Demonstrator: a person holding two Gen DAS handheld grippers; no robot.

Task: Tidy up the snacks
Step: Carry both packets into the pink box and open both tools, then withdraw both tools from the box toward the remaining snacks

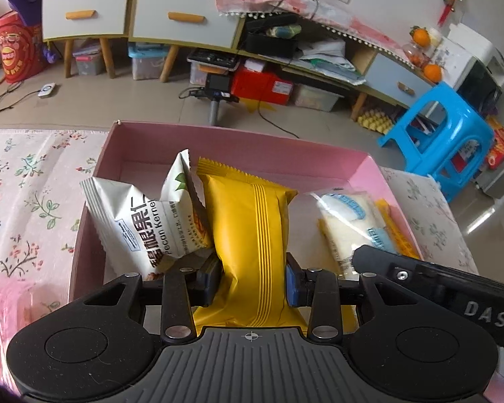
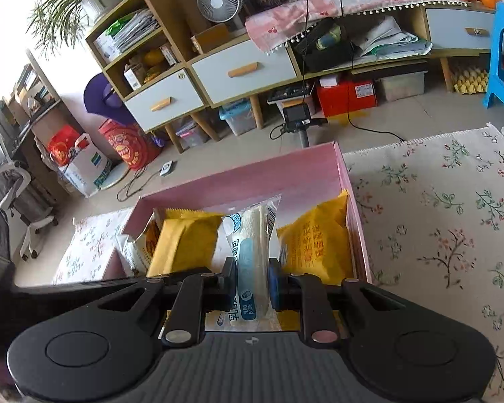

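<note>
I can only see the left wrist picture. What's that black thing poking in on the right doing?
Observer: That is the right gripper, shut on the clear-wrapped bread roll.
Operator: Is anything in the box beyond that roll?
Observer: A yellow packet with red print stands against the pink box's right wall.
Operator: What's on top of the cabinet?
Observer: A white desk fan.
</note>
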